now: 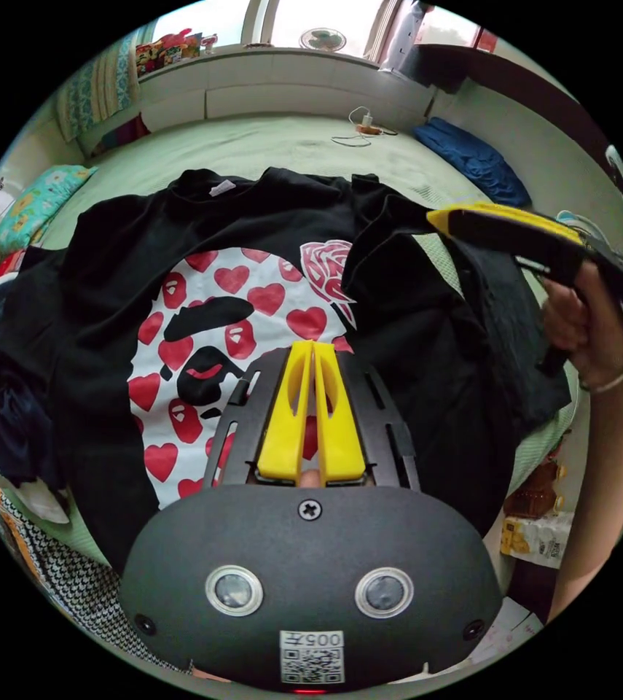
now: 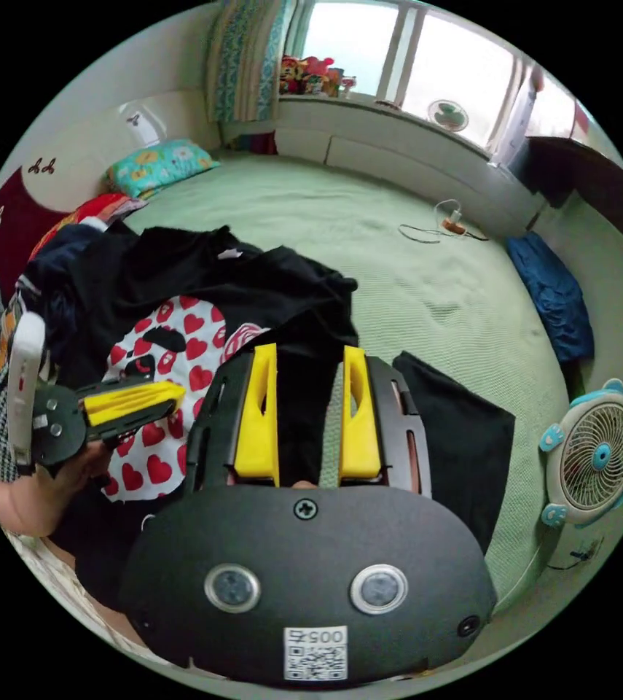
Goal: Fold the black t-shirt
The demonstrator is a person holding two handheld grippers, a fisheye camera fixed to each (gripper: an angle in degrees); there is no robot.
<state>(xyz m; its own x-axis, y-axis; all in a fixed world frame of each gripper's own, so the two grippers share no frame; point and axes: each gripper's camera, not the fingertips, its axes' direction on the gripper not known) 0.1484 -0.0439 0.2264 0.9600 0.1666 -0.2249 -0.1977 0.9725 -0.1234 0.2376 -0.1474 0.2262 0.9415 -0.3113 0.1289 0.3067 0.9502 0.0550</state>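
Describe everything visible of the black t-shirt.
The black t-shirt lies front up on the green bed, soft knit, creased. It bears a white print with red hearts and a black face. A white neck label shows. Its right-side sleeve is folded inward over the chest. The left gripper hovers shut above the print.

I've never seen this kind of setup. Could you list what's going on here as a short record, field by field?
surface: green bed
garment: black t-shirt with a heart print, lying spread out and rumpled, one sleeve folded inward
left gripper: jaws shut, above the print, holding nothing
right gripper: jaws open, black cloth between them, not clamped
other clothes: blue garment by the wall, pile beside the shirt
also nearby: fan, pillow
folding: barely begun
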